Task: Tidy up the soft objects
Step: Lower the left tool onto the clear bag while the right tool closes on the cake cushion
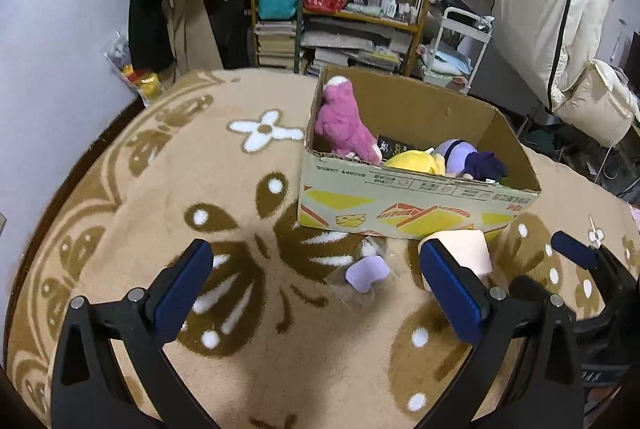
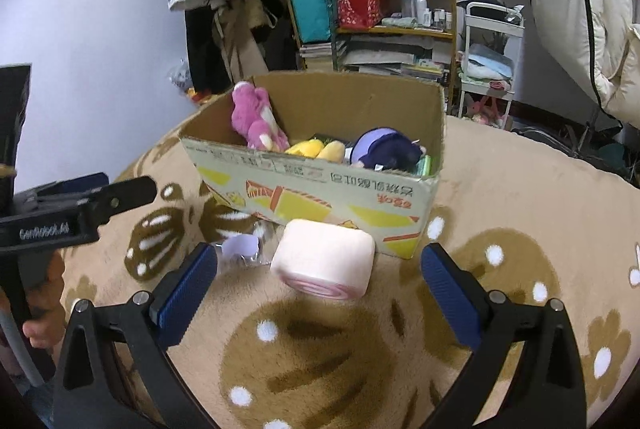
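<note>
Before the open cardboard box (image 2: 316, 185), my right tool (image 2: 320, 285), spread wide, needed centring on the pale pink foam block (image 2: 324, 255) before closing gently.

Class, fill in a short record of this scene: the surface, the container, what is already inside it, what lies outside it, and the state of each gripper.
Surface: beige patterned carpet
Container: open cardboard box
Inside: pink plush toy, yellow plush toy, purple-and-navy plush doll
Outside, before the box: pale pink soft roll-shaped cushion, small lilac soft piece
Left gripper: open, empty
Right gripper: open, empty, facing the cushion
</note>
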`<state>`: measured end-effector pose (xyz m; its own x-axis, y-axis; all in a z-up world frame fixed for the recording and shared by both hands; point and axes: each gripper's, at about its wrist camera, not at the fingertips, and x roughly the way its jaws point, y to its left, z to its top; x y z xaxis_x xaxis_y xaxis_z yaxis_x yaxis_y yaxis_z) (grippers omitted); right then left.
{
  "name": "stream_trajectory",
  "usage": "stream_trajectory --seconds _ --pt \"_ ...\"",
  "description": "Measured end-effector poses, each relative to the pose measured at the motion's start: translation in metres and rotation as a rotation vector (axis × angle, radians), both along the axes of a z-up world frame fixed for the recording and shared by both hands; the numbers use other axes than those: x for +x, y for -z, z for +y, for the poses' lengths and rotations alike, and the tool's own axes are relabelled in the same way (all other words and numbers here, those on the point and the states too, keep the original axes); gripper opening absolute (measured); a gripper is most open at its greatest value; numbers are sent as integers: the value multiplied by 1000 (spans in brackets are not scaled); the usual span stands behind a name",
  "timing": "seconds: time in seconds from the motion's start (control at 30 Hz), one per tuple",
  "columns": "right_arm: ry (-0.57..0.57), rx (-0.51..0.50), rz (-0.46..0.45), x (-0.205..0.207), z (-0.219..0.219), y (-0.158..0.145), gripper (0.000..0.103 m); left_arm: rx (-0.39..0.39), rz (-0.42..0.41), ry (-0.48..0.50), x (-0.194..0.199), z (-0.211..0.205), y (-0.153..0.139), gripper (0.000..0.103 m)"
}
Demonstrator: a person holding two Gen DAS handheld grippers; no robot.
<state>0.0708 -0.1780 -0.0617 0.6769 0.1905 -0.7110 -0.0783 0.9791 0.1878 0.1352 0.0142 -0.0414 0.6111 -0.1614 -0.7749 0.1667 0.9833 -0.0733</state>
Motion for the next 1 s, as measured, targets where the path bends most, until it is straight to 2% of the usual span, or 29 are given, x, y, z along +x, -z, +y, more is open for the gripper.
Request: stream_trajectory --seconds 0.47,1.0 --pt "-37 -19 86 28 12 31 103 31 120 46 38 -19 41 102" --pt "-82 -67 221 50 28 73 103 45 305 119 67 -33 92 102"
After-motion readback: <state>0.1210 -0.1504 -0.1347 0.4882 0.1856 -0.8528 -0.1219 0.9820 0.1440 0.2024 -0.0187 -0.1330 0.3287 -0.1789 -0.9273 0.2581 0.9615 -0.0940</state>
